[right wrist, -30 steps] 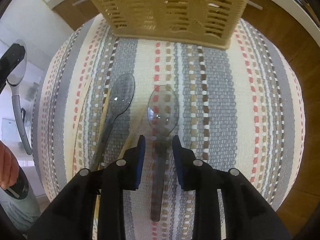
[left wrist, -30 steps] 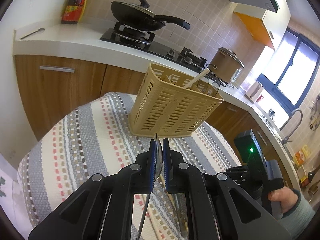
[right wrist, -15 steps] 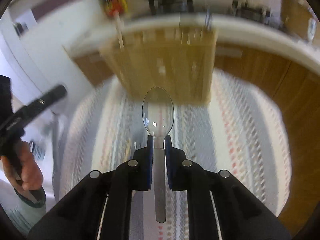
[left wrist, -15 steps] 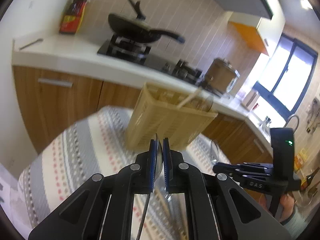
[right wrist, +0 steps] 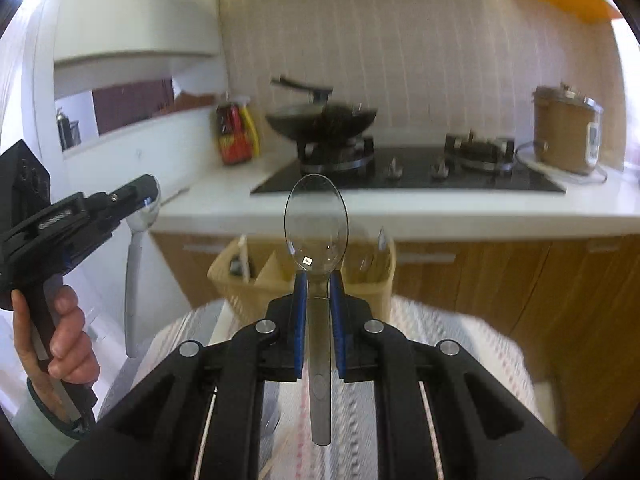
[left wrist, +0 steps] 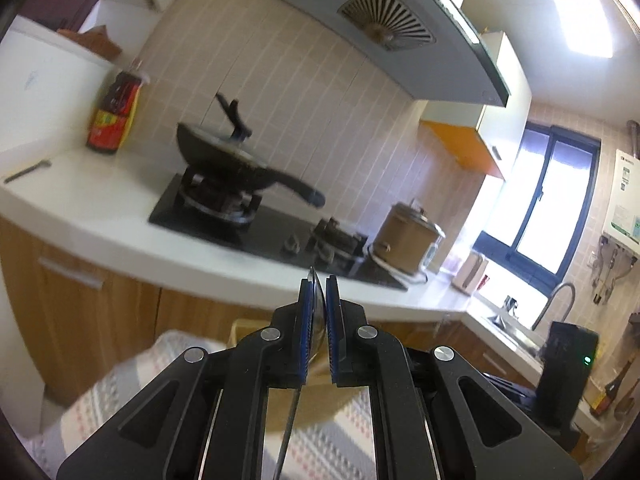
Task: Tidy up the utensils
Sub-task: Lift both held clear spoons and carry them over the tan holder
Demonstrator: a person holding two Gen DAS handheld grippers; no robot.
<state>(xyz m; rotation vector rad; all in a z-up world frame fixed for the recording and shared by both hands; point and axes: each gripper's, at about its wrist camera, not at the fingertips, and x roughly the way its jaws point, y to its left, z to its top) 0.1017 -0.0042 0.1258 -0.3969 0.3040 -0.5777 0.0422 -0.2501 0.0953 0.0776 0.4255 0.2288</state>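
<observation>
Two spoons are off the cloth, one in each gripper. The right gripper [right wrist: 318, 280] has its blue pads [right wrist: 300, 300] clamped on the neck of a clear spoon [right wrist: 316, 224]; those jaws have just been closing onto it. Its bowl stands up in front of the basket [right wrist: 364, 280], and its handle runs back between the fingers.

The left gripper [left wrist: 318, 292] has its jaws pressed together on a metal spoon [left wrist: 316, 308], seen edge-on there, with the thin handle hanging down behind the pads. From the right wrist view that gripper [right wrist: 144, 196] is left of the basket and apart from it, held by a hand [right wrist: 60, 340]; the metal spoon's [right wrist: 134, 264] bowl sits in the jaws and its handle hangs straight down.

The basket stands on a striped cloth [right wrist: 460, 340], below the counter [right wrist: 440, 208]. Something pale stands in its left compartment; blur hides what it is. Beyond the basket, on the counter, are a wok [right wrist: 320, 120] on the stove, a bottle [right wrist: 236, 132] left of it and a cooker [right wrist: 568, 132] at the right.
</observation>
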